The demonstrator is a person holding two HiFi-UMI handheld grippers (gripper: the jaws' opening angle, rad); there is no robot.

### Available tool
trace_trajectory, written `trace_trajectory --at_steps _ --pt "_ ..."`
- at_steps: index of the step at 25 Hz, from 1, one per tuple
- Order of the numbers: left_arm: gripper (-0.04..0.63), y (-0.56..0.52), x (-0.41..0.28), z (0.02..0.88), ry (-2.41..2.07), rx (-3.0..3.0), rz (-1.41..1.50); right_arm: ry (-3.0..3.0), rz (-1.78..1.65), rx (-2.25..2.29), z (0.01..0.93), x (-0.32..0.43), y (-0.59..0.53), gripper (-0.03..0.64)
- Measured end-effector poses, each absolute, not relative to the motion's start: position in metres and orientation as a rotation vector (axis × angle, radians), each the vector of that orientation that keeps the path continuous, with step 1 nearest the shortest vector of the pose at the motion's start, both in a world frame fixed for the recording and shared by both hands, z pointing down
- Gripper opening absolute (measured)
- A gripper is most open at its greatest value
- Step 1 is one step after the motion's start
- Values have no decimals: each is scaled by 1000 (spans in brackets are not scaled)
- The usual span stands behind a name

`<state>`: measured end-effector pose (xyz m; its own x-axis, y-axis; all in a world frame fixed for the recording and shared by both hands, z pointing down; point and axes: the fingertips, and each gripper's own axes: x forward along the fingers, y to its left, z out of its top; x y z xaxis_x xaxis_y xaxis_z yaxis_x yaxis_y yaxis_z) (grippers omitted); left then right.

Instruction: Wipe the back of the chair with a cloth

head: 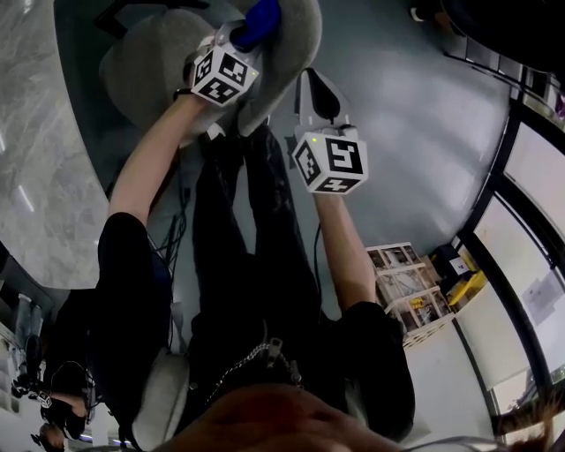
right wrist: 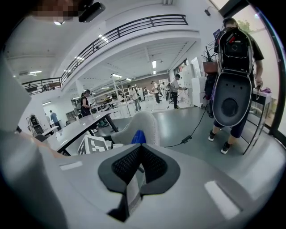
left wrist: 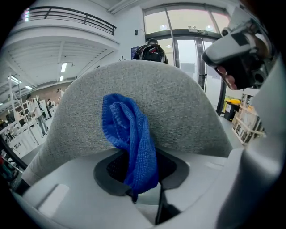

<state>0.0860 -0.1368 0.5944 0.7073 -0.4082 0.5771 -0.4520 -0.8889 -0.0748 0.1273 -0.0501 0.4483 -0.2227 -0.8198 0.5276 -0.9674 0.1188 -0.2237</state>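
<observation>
A grey fabric chair back (left wrist: 183, 107) fills the left gripper view and shows at the top of the head view (head: 291, 44). My left gripper (left wrist: 140, 172) is shut on a blue cloth (left wrist: 129, 134), which hangs bunched against the middle of the chair back. In the head view the left gripper (head: 252, 35) is at the chair's top edge, with the cloth (head: 260, 19) beyond its marker cube. My right gripper (head: 316, 88) hovers to the right of the chair, jaws together and holding nothing. Its own view shows the chair (right wrist: 145, 123) and cloth (right wrist: 138, 136) ahead of its shut tips (right wrist: 140, 147).
A marble-topped table (head: 35, 168) runs along the left. A white rack of printed sheets (head: 406, 287) stands on the floor at the right. A person with a backpack (right wrist: 234, 67) stands beyond the chair, a cable (right wrist: 192, 134) crosses the floor, and long tables (right wrist: 76, 127) stretch away.
</observation>
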Motion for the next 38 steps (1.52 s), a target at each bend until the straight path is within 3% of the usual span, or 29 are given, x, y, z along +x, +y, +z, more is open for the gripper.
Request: trace_trajectory --at_steps 33,38 --pt "114 -10 91 595 -175 2956 1011 -2101 830 1778 453 130 -61 3" --pt "117 -20 76 596 -221 2814 842 -2120 790 1760 446 128 -65 3"
